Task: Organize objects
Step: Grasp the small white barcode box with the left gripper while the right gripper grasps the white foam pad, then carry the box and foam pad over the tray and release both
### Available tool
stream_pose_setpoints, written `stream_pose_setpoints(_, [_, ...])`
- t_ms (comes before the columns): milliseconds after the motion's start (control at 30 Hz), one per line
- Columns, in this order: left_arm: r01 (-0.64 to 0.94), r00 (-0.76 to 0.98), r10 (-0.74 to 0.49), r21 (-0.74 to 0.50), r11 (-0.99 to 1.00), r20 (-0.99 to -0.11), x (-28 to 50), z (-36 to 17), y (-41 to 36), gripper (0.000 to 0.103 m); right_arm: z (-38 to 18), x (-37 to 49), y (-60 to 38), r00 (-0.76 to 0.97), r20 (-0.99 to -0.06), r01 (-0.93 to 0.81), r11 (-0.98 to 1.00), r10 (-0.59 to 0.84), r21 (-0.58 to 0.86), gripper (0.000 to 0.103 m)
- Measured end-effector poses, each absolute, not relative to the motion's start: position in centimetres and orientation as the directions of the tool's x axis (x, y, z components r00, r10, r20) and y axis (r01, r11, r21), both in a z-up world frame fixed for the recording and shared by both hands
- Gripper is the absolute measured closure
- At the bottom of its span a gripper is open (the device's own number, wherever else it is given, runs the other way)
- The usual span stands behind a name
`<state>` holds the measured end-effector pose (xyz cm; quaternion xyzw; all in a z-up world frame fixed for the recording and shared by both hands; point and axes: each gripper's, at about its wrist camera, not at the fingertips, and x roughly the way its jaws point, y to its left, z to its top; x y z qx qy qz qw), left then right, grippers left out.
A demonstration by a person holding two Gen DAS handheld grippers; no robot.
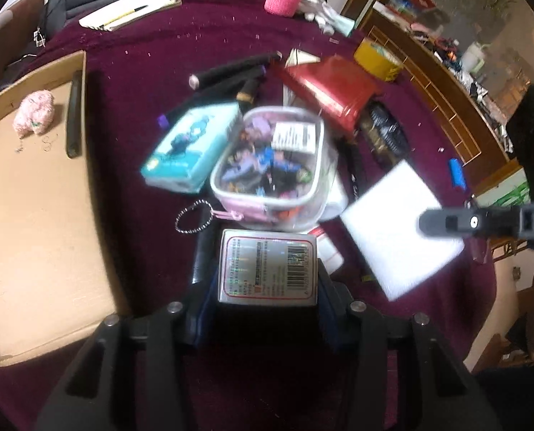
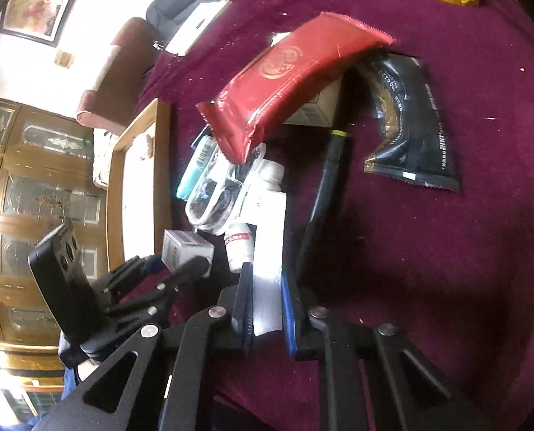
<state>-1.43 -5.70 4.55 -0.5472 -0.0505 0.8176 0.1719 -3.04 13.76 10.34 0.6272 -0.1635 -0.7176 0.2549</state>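
Observation:
My left gripper (image 1: 267,280) is shut on a silver box (image 1: 268,269) with a barcode label, held just in front of a clear tub of small colourful items (image 1: 270,165). In the right wrist view, my right gripper (image 2: 267,276) is shut on the edge of a flat white pad (image 2: 267,298). That pad (image 1: 399,230) appears at the right of the left wrist view, with a right gripper finger (image 1: 457,221) on it. The left gripper (image 2: 173,262) and its silver box (image 2: 186,246) show at the left of the right wrist view.
On the maroon tablecloth (image 1: 130,82) lie a teal box (image 1: 191,147), a red packet (image 1: 328,86), a black packet (image 1: 385,133), black tubes (image 1: 231,68) and a yellow tape roll (image 1: 374,59). A cardboard tray (image 1: 33,215) at left holds a pink fluffy toy (image 1: 33,111).

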Motion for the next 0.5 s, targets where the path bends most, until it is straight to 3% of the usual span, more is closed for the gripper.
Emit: stream_pose_setpoints(500, [-0.183, -0.427, 0.339, -0.287, -0.940, -0.838, -0.1, 8.8, -9.2, 0.056, 13.4, -3.5, 11.8, -0.094, -0.767, 0.196, -0.767, -0.635, 0.611, 0.088])
